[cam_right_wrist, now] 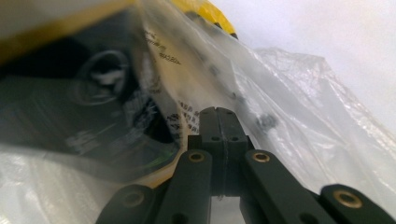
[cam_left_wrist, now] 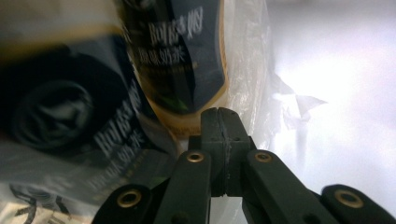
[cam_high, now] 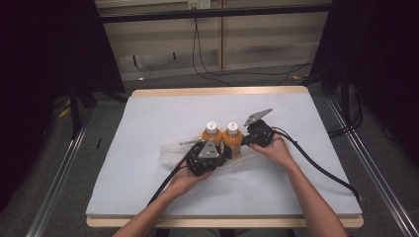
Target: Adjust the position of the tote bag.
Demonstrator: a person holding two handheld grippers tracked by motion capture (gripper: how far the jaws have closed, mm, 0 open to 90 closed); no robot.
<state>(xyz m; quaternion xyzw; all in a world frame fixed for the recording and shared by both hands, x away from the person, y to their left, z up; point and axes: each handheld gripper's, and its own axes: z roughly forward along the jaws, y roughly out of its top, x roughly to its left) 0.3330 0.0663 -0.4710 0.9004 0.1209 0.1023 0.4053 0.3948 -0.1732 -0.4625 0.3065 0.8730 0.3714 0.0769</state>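
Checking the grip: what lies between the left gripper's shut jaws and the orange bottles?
Clear plastic bag film covers the orange bottles just ahead of the left gripper, as the left gripper view shows.

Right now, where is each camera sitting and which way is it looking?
High view: above the person's side, looking forward and down on the table; both forearms, left gripper and right gripper show.
Left gripper view: rides that gripper, looking along shut jaws at a bottle and the plastic bag.
Right gripper view: rides that gripper, jaws shut, facing the bag.
Shared: all three show bag and bottles.
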